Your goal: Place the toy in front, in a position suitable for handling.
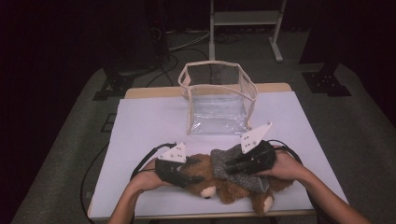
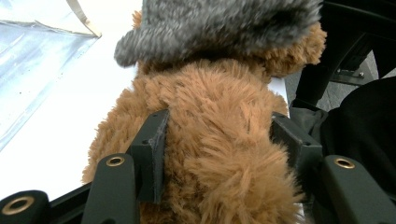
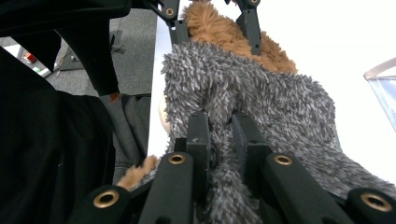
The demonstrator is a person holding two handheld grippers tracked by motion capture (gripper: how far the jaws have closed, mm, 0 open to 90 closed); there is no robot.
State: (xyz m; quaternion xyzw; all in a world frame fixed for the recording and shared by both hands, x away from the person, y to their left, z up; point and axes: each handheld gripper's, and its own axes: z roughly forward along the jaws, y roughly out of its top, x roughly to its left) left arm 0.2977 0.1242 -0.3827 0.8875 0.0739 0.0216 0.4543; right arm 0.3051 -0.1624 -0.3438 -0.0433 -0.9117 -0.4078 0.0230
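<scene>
While lying along the table's [image 1: 140, 121] near edge, one brown teddy bear [image 1: 219, 189] in a grey sweater [image 1: 224, 161] is gripped at both ends: left gripper [image 1: 191, 173] clenched around the bear's brown furry head end, right gripper [image 1: 232, 166] pinched tight on a fold of grey sweater. One clear plastic bag [image 1: 218, 100], open-topped, stands upright at the far edge, centre; nothing visible inside. Two grippers, one bear, one bag.

Teddy bear [image 1: 219, 184] head partly hidden under left hand-held gripper [image 1: 189, 175]; grey sweater [image 1: 238, 170] partly under right hand-held gripper [image 1: 233, 167].
</scene>
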